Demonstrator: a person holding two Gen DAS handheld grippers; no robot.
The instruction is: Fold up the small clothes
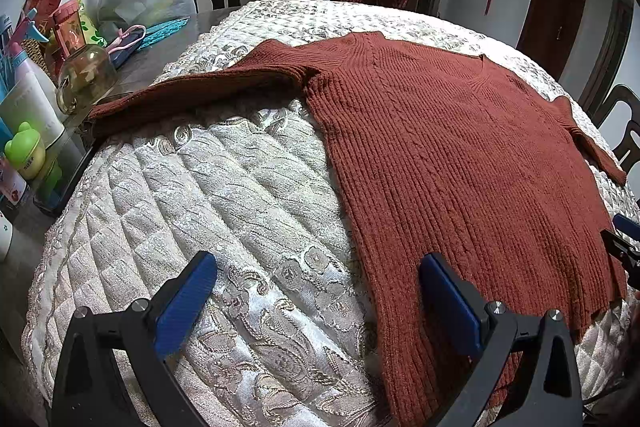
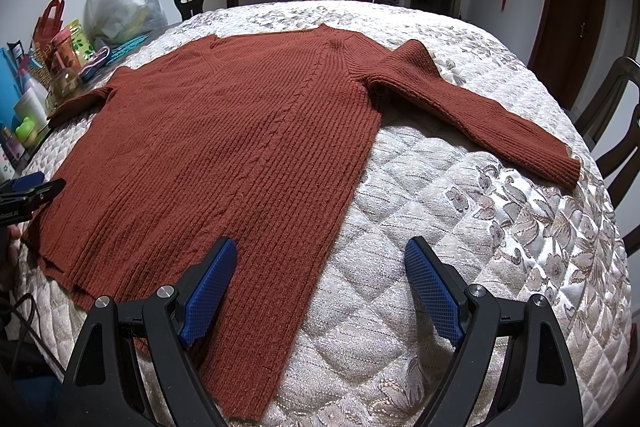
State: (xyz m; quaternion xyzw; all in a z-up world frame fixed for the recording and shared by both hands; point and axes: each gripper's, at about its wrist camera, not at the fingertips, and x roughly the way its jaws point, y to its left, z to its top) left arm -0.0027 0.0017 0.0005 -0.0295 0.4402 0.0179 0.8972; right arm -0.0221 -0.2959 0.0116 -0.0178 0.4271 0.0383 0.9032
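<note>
The rust-brown ribbed sweater (image 2: 224, 131) lies flat and unfolded on the quilted table cover (image 2: 460, 227). All positions below are given relative to the sweater.

**Gripper state.** The left gripper (image 1: 320, 307) hovers at the hem's left corner, jaws spread wide, gripping nothing. The right gripper (image 2: 320, 291) hovers at the hem's right corner, jaws likewise released and empty. Each straddles a side edge of the body: one blue pad sits over knit, the other over bare cover.

**Orientation.** The sweater's long axis runs from hem to neckline, straight away from the grippers. The V-neck (image 2: 212, 61) points to the far side. The left sleeve (image 1: 192, 95) extends sideways toward the bottles and glass jar (image 1: 86, 75) beyond it; the right sleeve (image 2: 472, 111) angles outward and back toward the hem side.

**Step in hand (judgement).** No fold appears made; the likely first step is taking hold of the garment.

1. Lower each gripper until one pad slides under the knit edge.
2. Pinch both layers of the knit, not the cover beneath.
3. Grip at matching heights so the fold line stays square.
4. Keep the left sleeve clear of the clutter.
</note>
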